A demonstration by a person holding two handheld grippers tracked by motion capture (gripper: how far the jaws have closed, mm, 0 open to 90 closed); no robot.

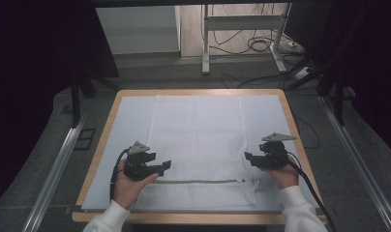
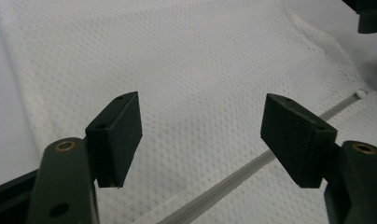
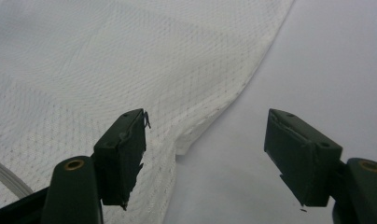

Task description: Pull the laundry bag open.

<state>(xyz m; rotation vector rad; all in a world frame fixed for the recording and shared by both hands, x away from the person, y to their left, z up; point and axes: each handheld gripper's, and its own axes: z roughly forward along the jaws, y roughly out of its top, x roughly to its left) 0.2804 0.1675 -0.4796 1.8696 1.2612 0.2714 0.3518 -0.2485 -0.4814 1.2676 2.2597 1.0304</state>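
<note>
Now both your grippers, left (image 1: pixel 165 166) and right (image 1: pixel 248 156): fingers wide, holding nothing. Mesh bag (image 1: pixel 198 140) flat on surface below fingers, zipper (image 1: pixel 198 181) looks shut. Little left.

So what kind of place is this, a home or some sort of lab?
Probably a lab or recording workspace, not a home: a wooden-edged table under a white cover, loose cables on the floor beyond, metal desk legs, and rails beside the table.
</note>
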